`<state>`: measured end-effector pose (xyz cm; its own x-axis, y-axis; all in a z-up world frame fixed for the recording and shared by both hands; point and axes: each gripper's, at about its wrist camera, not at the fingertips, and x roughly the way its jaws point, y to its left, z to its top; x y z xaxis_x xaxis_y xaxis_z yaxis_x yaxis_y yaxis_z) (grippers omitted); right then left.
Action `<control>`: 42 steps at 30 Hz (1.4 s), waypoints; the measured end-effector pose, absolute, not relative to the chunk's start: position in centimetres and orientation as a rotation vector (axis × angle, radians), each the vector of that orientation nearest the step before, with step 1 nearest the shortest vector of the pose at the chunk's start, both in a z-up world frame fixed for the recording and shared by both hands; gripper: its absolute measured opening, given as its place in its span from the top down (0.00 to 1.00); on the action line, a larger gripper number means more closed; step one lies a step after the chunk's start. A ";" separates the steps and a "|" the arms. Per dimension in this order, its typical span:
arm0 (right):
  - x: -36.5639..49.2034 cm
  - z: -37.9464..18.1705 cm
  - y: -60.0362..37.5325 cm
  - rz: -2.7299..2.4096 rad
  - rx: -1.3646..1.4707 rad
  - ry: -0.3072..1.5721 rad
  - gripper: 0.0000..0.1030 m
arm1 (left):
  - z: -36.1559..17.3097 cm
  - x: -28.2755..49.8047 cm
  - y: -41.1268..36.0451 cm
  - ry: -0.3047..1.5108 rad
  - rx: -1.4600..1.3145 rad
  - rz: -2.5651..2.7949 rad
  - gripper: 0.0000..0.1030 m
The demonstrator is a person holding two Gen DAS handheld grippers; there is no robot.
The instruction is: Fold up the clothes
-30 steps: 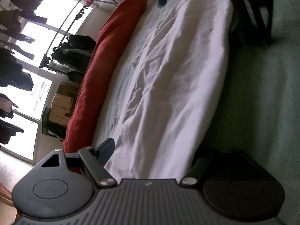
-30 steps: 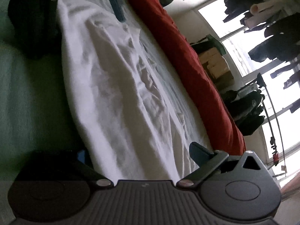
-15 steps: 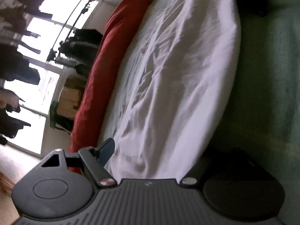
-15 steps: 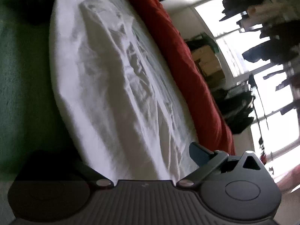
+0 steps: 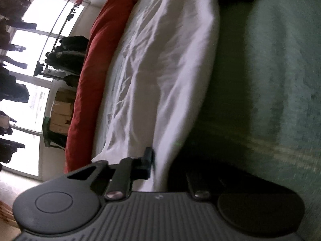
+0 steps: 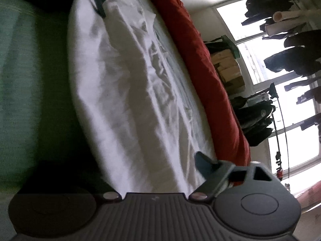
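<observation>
Two grippers are working along one edge of a white garment [image 5: 160,70], and both are mine. My left gripper [image 5: 160,166] is pinching that edge. One jaw is pressing in against the cloth from the window side, and the gap is almost gone. The opposite jaw is sitting in deep shadow under the fold, so I am reading the grip from the lit side only.

My right gripper [image 6: 148,166] is gaping wide and gripping nothing. One jaw is hovering over the far side of the cloth, the other is lying low in shadow on the near side, and the garment's edge is running between them.

The garment is lying stretched out and wrinkled, reaching from one gripper to the other. In the right wrist view, the left gripper is showing as a dark shape at the cloth's far end.

The cloth is resting on a green bedcover [image 5: 270,80]. A long red bolster [image 5: 94,60] is lying just beside its other long edge.

Past the bolster, cardboard boxes [image 5: 62,108] are standing stacked near a bright window [image 5: 24,100]. Dark clothes [image 6: 291,60] are hanging in front of the glass.
</observation>
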<state>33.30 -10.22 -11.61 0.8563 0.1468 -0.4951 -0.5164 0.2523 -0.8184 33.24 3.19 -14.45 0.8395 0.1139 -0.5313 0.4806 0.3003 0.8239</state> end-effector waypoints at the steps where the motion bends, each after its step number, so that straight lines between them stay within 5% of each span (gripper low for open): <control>1: 32.9 -12.0 -10.1 0.473 -1.248 0.349 0.32 | -14.6 33.3 3.2 0.558 1.260 -0.258 0.98; 4: 31.8 -13.3 -9.9 0.503 -1.271 0.349 0.85 | -14.4 33.7 3.3 0.571 1.247 -0.270 0.98; 5: 31.5 -13.7 -9.8 0.513 -1.279 0.349 0.91 | -14.4 33.7 3.3 0.574 1.242 -0.272 0.98; 42: 30.8 -13.7 -9.5 0.466 -1.237 0.361 0.92 | -14.0 33.7 3.4 0.543 1.251 -0.254 0.99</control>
